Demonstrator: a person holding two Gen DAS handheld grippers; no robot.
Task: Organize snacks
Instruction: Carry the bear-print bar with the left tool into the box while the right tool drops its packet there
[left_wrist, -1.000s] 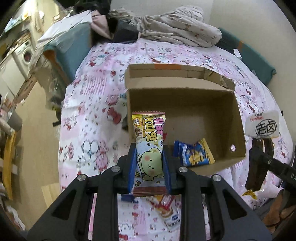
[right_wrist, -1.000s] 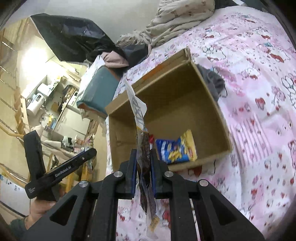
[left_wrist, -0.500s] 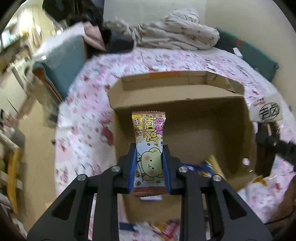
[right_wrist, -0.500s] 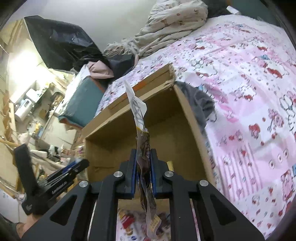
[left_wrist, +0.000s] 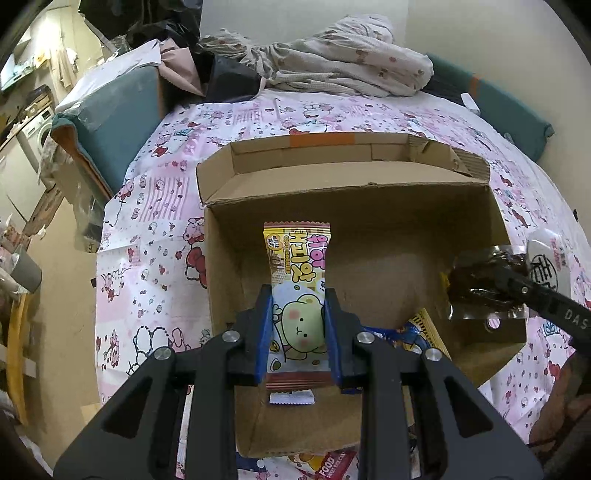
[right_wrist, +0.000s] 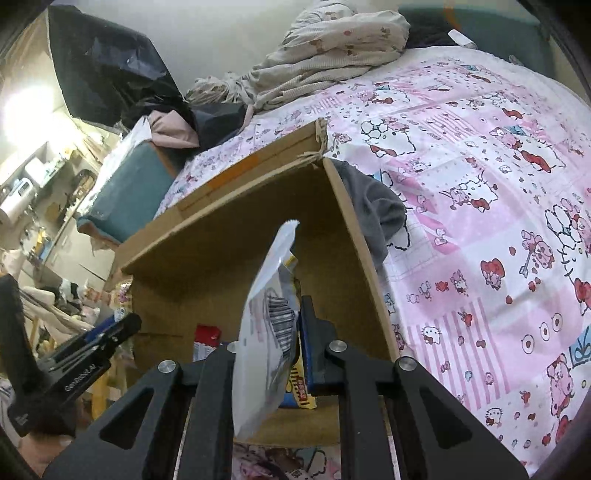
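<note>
Both tools hover over the open cardboard box (left_wrist: 369, 236): left tool (left_wrist: 298, 325) clamped on the upright bear-print wafer packet (left_wrist: 297, 295), right tool (right_wrist: 273, 343) clamped on a dark snack pouch (left_wrist: 480, 288).

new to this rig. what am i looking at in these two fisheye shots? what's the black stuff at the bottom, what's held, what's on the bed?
No robot here: a person holds a two-finger gripper in each hand, each with a fisheye camera looking along its fingers. The black frame at the bottom is the gripper itself.

Left view: the left gripper is shut on a yellow-and-pink snack packet over an open cardboard box on a pink cartoon-print bedsheet. A blue-and-yellow snack lies inside the box.

Right view: the right gripper holds a white-backed snack pouch over the same box; whether it is fully clamped is unclear.

Crumpled bedding lies beyond.
</note>
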